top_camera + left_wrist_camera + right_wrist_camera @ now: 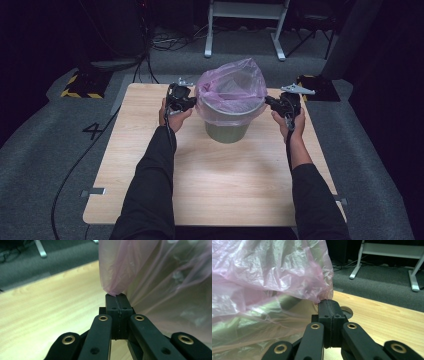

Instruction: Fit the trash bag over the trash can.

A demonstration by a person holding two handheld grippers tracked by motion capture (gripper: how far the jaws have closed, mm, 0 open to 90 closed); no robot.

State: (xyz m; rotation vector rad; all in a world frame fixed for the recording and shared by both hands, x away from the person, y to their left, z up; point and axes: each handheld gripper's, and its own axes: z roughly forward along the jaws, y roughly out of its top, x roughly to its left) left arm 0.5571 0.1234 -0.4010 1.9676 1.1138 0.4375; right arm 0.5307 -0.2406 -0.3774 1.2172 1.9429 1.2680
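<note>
High view: both grippers, left gripper (186, 101) and right gripper (278, 105), fingers clamped tight on opposite edges of the thin pink plastic bag (231, 87), likely stretching it over the round green bin (226, 131) on the tabletop (210, 185).

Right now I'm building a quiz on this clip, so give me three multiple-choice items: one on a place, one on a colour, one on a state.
1. Where does the bin stand?
A. on the far half of the wooden table
B. on the grey carpet
C. on the table's near edge

2. What colour is the bin liner?
A. black
B. translucent pink
C. blue

3. How do the left gripper and the right gripper stand?
A. both open, clear of the liner
B. left shut, right open
C. both shut, each pinching the liner's edge

Answers: 1 A, the high view shows it between the hands, beyond mid-table. 2 B, pink film in every view. 3 C, each gripper view shows closed jaws with film at the tips.
</note>
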